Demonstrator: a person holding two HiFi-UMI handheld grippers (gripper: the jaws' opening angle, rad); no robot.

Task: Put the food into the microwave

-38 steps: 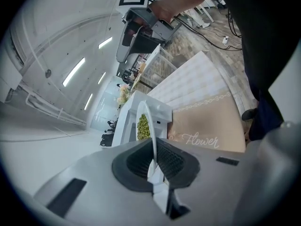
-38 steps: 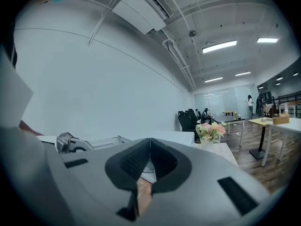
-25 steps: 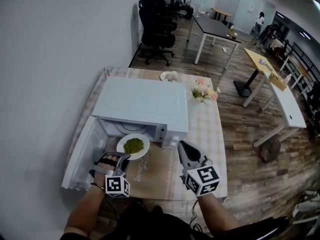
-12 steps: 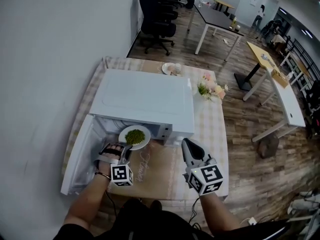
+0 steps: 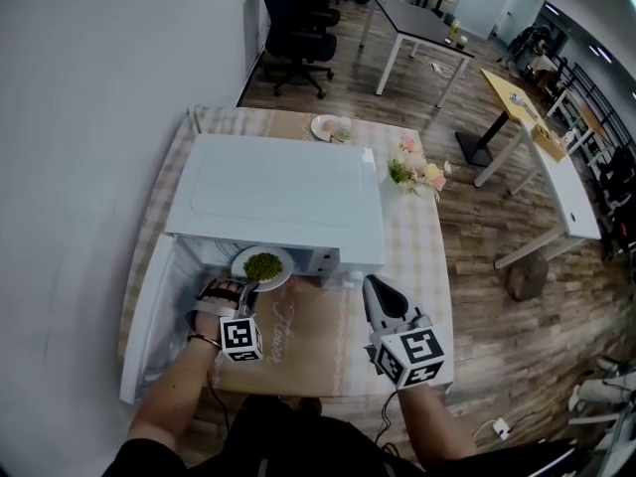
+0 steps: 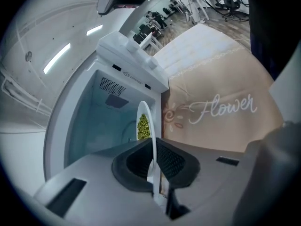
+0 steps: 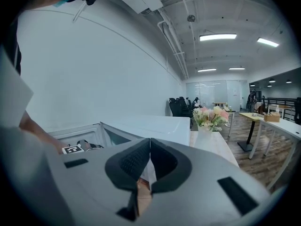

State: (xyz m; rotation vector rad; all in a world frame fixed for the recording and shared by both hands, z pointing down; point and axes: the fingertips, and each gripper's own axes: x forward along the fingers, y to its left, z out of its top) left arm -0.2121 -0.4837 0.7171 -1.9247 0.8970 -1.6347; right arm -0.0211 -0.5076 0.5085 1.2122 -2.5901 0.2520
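At the open mouth of the microwave (image 5: 278,197), the left claw (image 5: 241,288) was clamped on the near rim of the plate (image 5: 281,263), which carried a mound of green food (image 5: 263,265). The plate reached straight ahead from the jaws toward the cavity, with its far edge just under the oven's front lip and its near half out over the sill. Being round, it had no long axis; it appeared level, food facing up. The door (image 5: 149,316) hung open on the left. The right claw (image 5: 373,288) hovered over the bench (image 5: 422,256), jaws pressed together on nothing, well apart from the plate. The left claw was plainly the nearer, and the next move likely called for a straight push inward.
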